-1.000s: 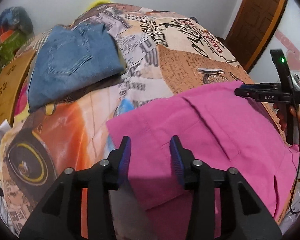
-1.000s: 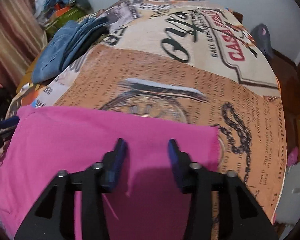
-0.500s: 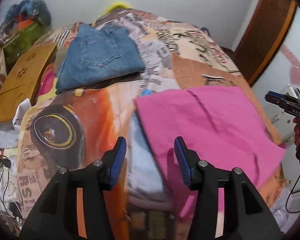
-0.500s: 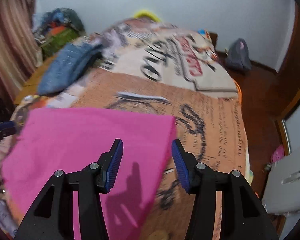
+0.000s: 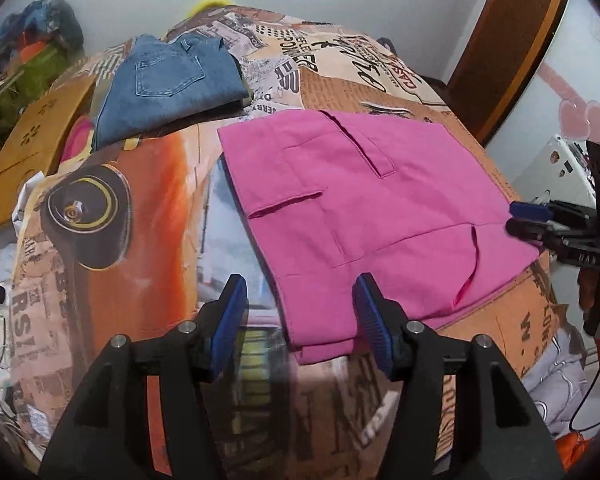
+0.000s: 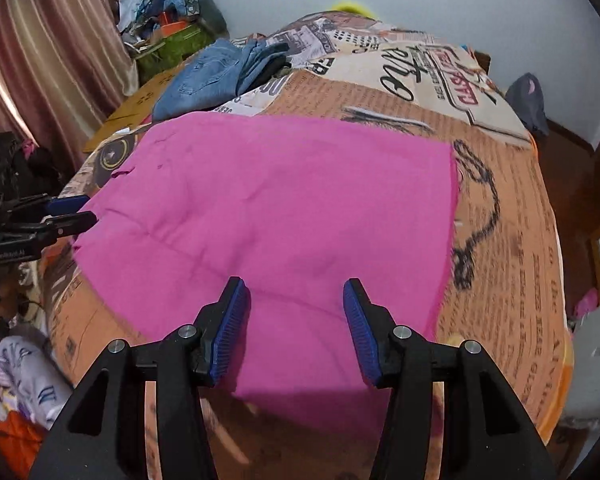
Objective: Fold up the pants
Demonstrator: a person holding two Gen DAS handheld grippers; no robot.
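The pink pants [image 5: 364, 208] lie folded flat on the printed bedspread [image 5: 148, 208], pockets up; they also show in the right wrist view [image 6: 284, 208]. My left gripper [image 5: 300, 320] is open and empty, above the folded pants' near left corner. My right gripper [image 6: 296, 320] is open and empty, above the pants' near edge. Each gripper shows in the other's view: the right one [image 5: 520, 220] at the pants' right edge, the left one [image 6: 76, 212] at their left edge.
Folded blue jeans [image 5: 168, 84] lie at the bed's far left, also in the right wrist view [image 6: 216, 76]. A wooden board [image 5: 32, 140] and clutter [image 5: 32, 52] flank the left side. A wooden door [image 5: 508, 40] stands far right. Clothes [image 6: 24, 380] lie on the floor.
Both grippers have pulled back and up from the pants and opened wider. The pink pants now lie flat, further from both cameras.
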